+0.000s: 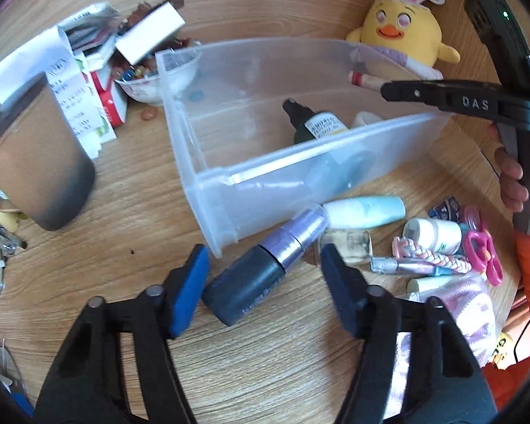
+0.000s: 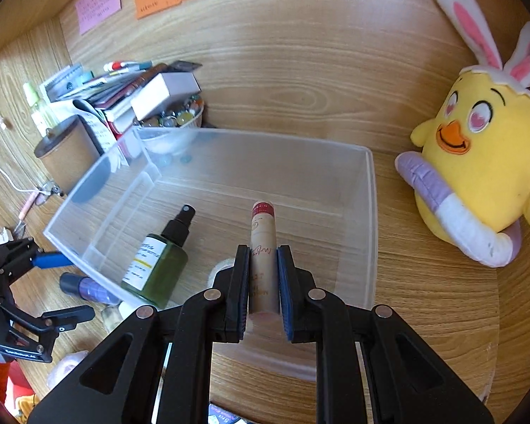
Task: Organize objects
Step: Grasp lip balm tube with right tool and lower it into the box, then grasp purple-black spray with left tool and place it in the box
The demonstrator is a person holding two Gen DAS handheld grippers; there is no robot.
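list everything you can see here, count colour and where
clear plastic bin: 1, translucent, middle of the wooden desk
spray bottle: 1, dark green with black top, lying inside the bin
beige tube: 1, beige with red cap, over the bin, clamped in the right gripper
purple bottle: 1, purple with dark cap, lying on the desk outside the bin, between the left gripper's fingers
pale blue bottle: 1, beside the purple bottle
scissors: 1, pink, among small items at right
chick plush: 1, yellow with bunny ears, right of the bin
brown cup: 1, left of the bin
bead bowl: 1, behind the bin
left gripper: 1, black, blue pads
right gripper: 1, black
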